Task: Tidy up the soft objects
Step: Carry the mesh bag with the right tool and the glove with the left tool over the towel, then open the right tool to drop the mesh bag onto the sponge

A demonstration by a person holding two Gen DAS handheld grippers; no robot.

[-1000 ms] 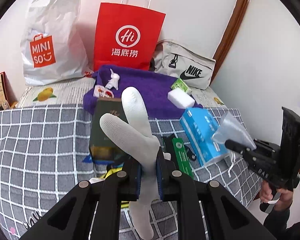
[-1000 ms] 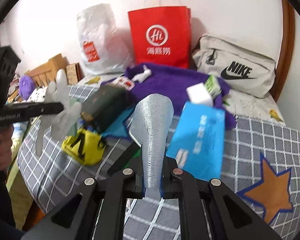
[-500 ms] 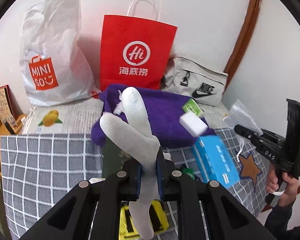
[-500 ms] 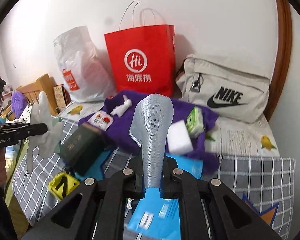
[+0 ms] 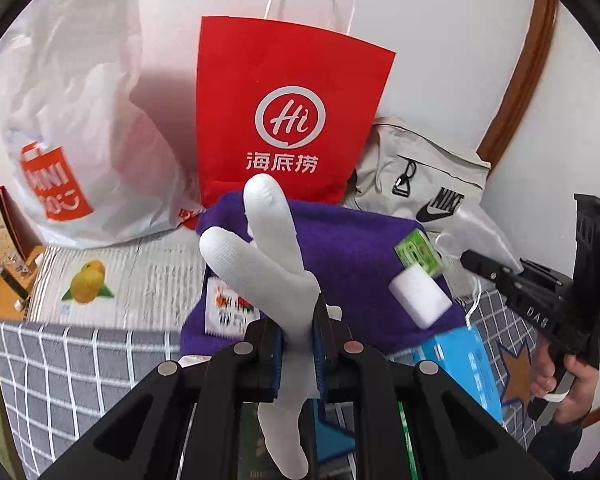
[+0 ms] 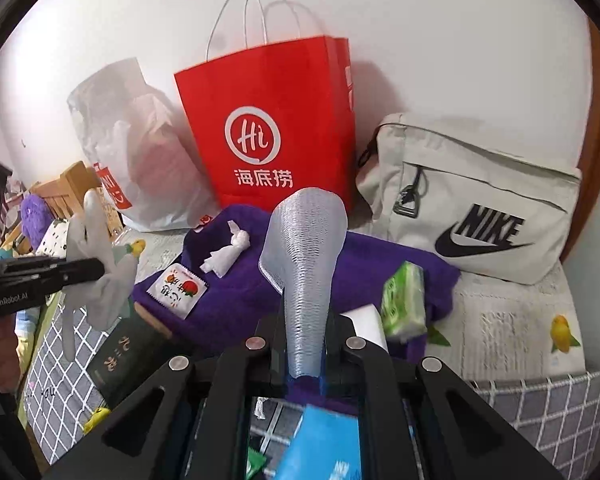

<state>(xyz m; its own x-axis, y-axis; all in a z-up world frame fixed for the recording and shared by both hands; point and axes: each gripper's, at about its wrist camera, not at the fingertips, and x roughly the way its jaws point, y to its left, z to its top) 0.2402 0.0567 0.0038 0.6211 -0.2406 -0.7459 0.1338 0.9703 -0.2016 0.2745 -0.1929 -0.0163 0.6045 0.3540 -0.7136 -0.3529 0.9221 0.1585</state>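
My left gripper (image 5: 297, 354) is shut on a white glove (image 5: 260, 256) and holds it up above the bed; the glove also shows at the left of the right wrist view (image 6: 96, 268). My right gripper (image 6: 305, 354) is shut on a grey ribbed mesh piece (image 6: 306, 256) that stands up between its jaws. A purple towel (image 5: 348, 248) lies ahead on the bed, also in the right wrist view (image 6: 244, 292). The right gripper appears in the left wrist view (image 5: 540, 304), held in a hand.
A red paper bag (image 5: 288, 120), a white Miniso bag (image 5: 72, 128) and a grey Nike bag (image 6: 472, 204) stand against the wall. On the towel lie a white sponge (image 5: 420, 300), a green tissue pack (image 6: 404, 300), a snack packet (image 6: 178, 288) and a white knotted cloth (image 6: 226, 256). A blue box (image 5: 464, 364) and a dark green box (image 6: 128, 356) lie nearer.
Both grippers have risen and moved forward towards the bags at the wall, each still holding its item. The bags and the purple towel now look larger and closer.
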